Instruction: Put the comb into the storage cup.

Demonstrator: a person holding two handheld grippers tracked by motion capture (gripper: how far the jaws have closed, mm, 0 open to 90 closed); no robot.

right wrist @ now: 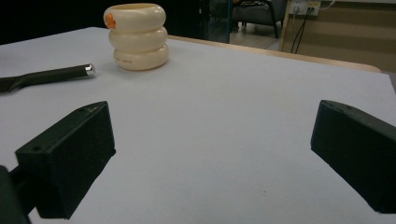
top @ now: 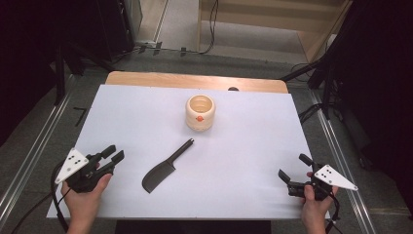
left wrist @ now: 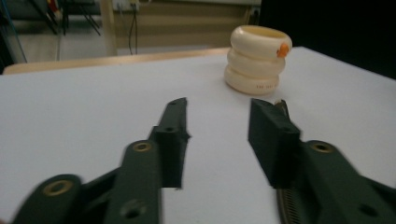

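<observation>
Left tool [top: 113,155] part-open and empty beside knife [top: 165,168], right tool [top: 292,170] wide open

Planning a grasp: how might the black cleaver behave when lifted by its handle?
The black cleaver looks rigid, so it probably won't flop. Its broad blade likely makes it blade-heavy, apt to droop. The round handle with a shiny cap may twist or slip.

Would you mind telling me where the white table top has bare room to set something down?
The widest bare patch lies between the black knife and the right gripper. Another runs along the far left edge, left of the cream ringed cup. The middle, from cup to knife, is the most crowded, with the left gripper close beside the blade.
</observation>
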